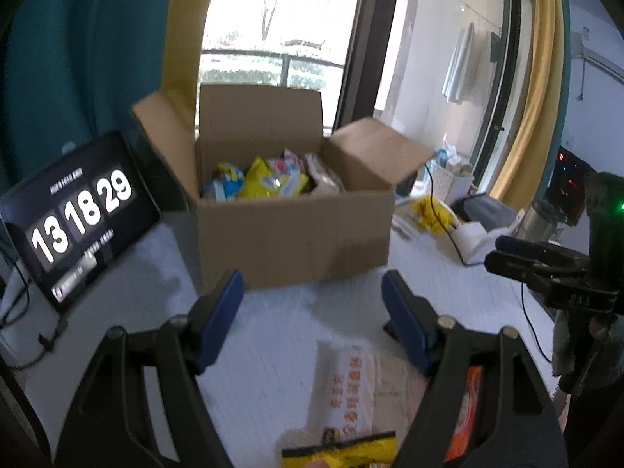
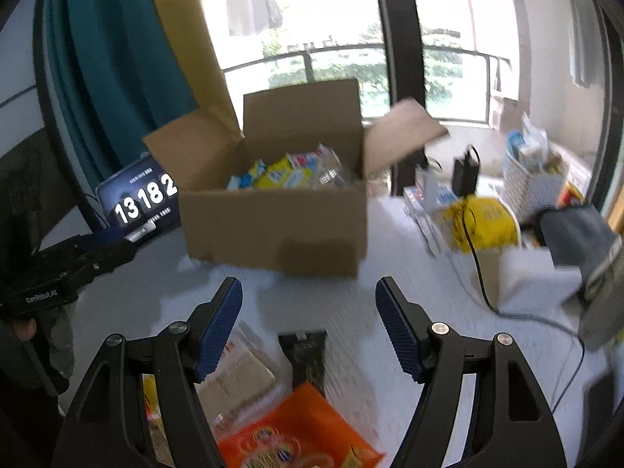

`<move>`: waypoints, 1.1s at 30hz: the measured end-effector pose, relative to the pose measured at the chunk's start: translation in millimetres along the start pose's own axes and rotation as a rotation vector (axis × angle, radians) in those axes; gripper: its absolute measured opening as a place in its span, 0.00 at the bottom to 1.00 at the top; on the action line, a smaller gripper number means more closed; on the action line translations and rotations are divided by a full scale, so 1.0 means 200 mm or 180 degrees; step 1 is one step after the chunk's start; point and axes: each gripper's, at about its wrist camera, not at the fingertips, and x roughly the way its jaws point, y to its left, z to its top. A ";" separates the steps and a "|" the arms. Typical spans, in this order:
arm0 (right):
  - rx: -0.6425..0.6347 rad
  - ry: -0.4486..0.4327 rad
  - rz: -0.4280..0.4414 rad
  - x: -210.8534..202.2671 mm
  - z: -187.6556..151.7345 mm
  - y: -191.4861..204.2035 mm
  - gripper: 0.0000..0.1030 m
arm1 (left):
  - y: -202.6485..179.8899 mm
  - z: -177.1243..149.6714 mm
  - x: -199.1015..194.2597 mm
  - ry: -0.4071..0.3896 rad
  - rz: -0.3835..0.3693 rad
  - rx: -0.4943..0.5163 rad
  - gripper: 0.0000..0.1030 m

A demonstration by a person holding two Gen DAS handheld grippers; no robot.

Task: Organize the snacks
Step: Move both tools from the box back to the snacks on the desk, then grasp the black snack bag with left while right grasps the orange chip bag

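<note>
Snack packets [image 2: 296, 429] lie nearest on the white surface [image 1: 273, 323], under the left gripper [image 1: 312, 292] and right gripper [image 2: 308, 300], both released and empty. Beyond stands the open cardboard box [image 1: 292, 230] holding snacks, a clock tablet [image 1: 78, 214] just left, cables and clutter [image 2: 483, 222] right.

I am counting one cardboard box [image 2: 273, 226] with four open flaps, and one clock tablet [image 1: 78, 214]. I am seeing two grippers, left gripper [image 1: 312, 312] and right gripper [image 2: 308, 323]. Near me three loose packets are lying: orange [image 2: 296, 436], clear [image 2: 238, 374], dark [image 2: 306, 355] (box contents blur together, uncountable).
</note>
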 end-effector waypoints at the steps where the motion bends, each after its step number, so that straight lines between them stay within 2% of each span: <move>1: 0.0031 0.0036 -0.0019 0.00 -0.03 -0.01 0.72 | -0.01 -0.02 0.01 0.0033 -0.0010 0.0005 0.72; 14: 0.0430 0.0437 -0.0129 0.04 -0.39 -0.17 0.72 | -0.07 -0.28 0.09 0.0457 -0.0129 -0.0022 0.73; 21: 0.0575 0.0735 0.0022 0.10 -0.58 -0.19 0.72 | -0.06 -0.38 0.12 0.0618 -0.0109 -0.0101 0.72; 25: 0.0637 0.0798 0.0174 0.12 -0.62 -0.16 0.72 | -0.07 -0.40 0.13 0.0662 -0.0093 -0.0094 0.72; 28: 0.0591 0.0833 0.0174 0.13 -0.65 -0.15 0.72 | -0.09 -0.41 0.15 0.0712 -0.0091 -0.0065 0.72; 33: 0.0738 0.0819 0.0210 0.14 -0.66 -0.22 0.72 | -0.14 -0.42 0.17 0.0767 -0.0071 -0.0038 0.72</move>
